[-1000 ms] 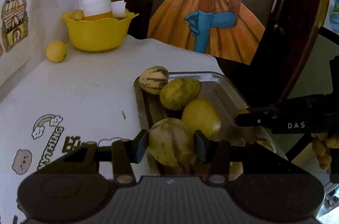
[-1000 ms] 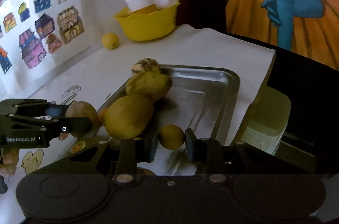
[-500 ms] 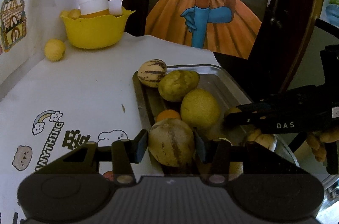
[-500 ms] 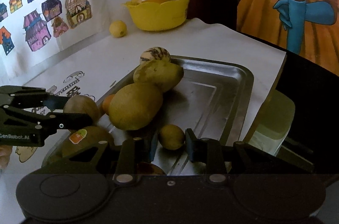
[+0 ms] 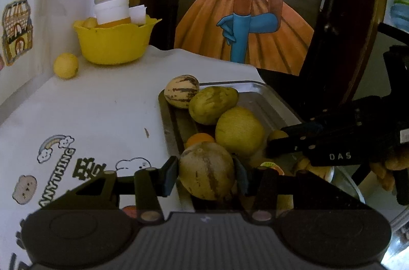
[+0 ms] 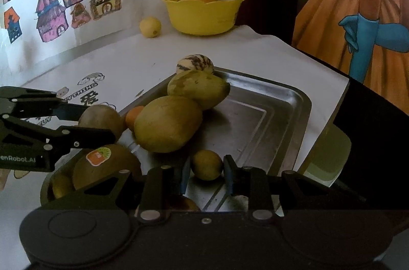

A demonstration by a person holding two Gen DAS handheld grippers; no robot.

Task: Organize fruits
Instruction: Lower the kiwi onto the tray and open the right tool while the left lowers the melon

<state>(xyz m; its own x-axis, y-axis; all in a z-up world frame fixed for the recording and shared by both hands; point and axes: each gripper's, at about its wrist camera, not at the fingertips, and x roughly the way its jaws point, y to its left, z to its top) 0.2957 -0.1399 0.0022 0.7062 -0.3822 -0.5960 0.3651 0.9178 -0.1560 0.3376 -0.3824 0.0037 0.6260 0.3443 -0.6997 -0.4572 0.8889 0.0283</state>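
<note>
We hold a striped pale melon [image 5: 206, 170] in the left gripper [image 5: 206, 174] and a small round yellow fruit [image 6: 207, 164] in the right gripper [image 6: 207, 174], both above the steel tray [image 6: 288, 101]; next, probably, careful placement.

Not much readable text here tbh. The right gripper [image 5: 281, 142] had "DAS" printed in white on its black side, seen from the left wrist cam. The left gripper [image 6: 99, 127] showed "enRobot.AI" on its body in the right wrist view, with the start cut off by the edge of the frame. The white tablecloth [image 5: 102, 104] had "NYTHING" under a little rainbow doodle, plus a blocky character I couldn't make out. One fruit wore an orange sticker [image 6: 98, 155], but its print was too small to read.
</note>
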